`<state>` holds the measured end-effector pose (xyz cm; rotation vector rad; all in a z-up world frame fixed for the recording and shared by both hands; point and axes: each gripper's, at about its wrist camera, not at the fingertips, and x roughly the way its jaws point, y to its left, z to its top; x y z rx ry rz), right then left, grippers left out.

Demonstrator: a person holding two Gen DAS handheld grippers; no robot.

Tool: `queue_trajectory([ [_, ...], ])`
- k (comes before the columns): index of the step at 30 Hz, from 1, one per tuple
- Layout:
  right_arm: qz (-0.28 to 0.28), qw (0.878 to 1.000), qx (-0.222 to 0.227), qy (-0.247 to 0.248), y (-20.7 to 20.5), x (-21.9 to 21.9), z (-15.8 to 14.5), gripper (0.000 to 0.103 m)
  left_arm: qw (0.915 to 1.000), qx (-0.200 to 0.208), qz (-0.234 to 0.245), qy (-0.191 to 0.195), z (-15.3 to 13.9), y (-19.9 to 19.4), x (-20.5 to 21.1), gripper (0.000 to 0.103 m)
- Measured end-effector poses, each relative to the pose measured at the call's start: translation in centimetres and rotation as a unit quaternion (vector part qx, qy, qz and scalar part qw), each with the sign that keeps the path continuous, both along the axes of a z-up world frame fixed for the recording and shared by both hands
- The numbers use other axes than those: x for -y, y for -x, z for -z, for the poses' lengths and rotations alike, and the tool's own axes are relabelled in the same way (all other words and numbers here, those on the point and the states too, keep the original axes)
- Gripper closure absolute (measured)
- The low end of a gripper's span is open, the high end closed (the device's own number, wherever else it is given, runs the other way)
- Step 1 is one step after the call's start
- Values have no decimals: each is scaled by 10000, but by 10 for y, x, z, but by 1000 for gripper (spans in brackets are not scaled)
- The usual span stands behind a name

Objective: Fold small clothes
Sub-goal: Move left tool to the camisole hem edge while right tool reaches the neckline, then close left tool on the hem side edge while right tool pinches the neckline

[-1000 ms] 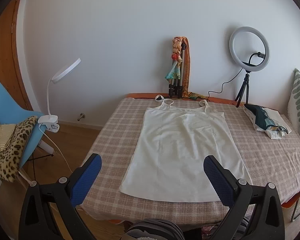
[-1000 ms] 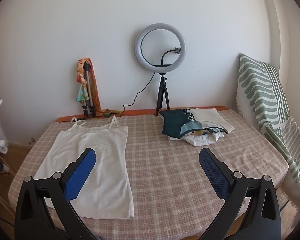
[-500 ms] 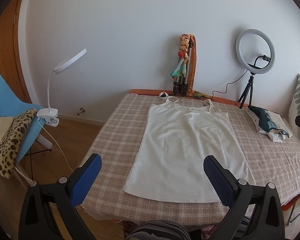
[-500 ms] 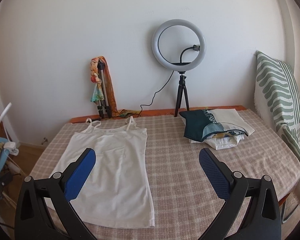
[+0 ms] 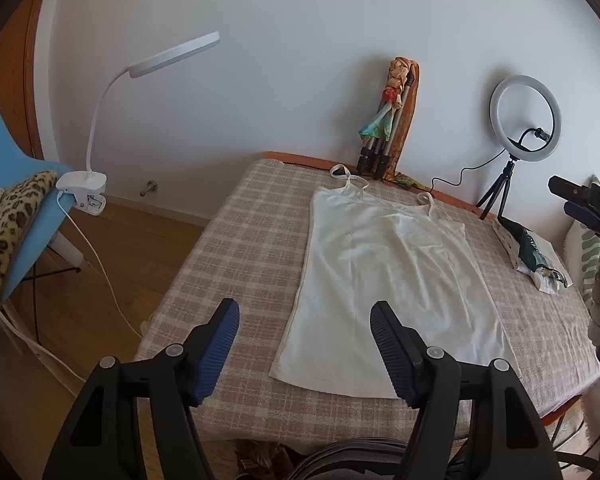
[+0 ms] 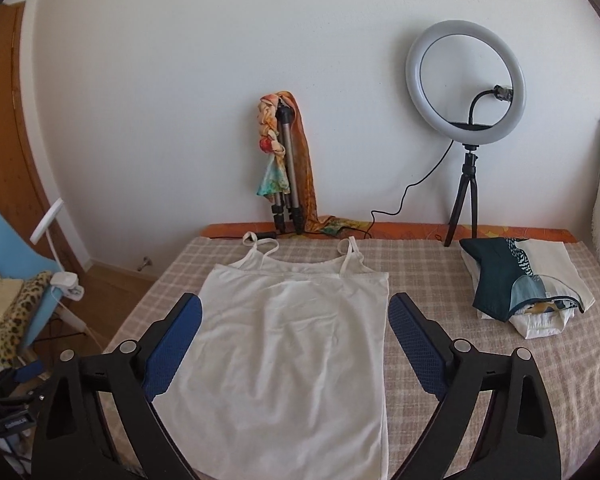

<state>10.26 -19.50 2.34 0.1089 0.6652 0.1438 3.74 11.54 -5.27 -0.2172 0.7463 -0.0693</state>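
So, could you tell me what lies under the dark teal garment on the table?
The dark teal garment tops a pile of folded white and cream clothes on the checked tablecloth; how many pieces lie beneath is hidden.

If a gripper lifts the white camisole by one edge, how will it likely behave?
The white camisole lies flat with soft wrinkles, so it is probably thin and floppy: a lifted edge would drape, not hold shape. Its narrow straps would likely dangle. On the checked tablecloth it may drag and bunch rather than slide.

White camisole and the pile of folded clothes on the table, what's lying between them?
Nothing: bare checked tablecloth separates the white camisole from the folded clothes, clearest in the right wrist view.
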Motion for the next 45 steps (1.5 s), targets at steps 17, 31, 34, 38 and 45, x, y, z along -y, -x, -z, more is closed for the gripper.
queue_trajectory([
  [17, -1313, 9680, -1976, -813, -142, -97, 85, 51, 9883, -830, 306, 1243, 83, -22, -20, 63],
  [31, -1471, 9510, -2689, -408, -238, -180, 153, 57, 9816, -1059, 250, 1572, 127, -41, -28, 66],
  [34, -1496, 9485, -2774, -324, -250, -198, 168, 57, 9808, -1091, 269, 1592, 133, -44, -32, 67],
  [38, -1475, 9465, -2871, 15, -261, -217, 187, 61, 9802, -1154, 386, 1560, 139, -49, -33, 72],
  [45, -1263, 9450, -3009, 231, -291, -220, 208, 62, 9804, -1120, 873, 1369, 137, -63, -23, 83],
])
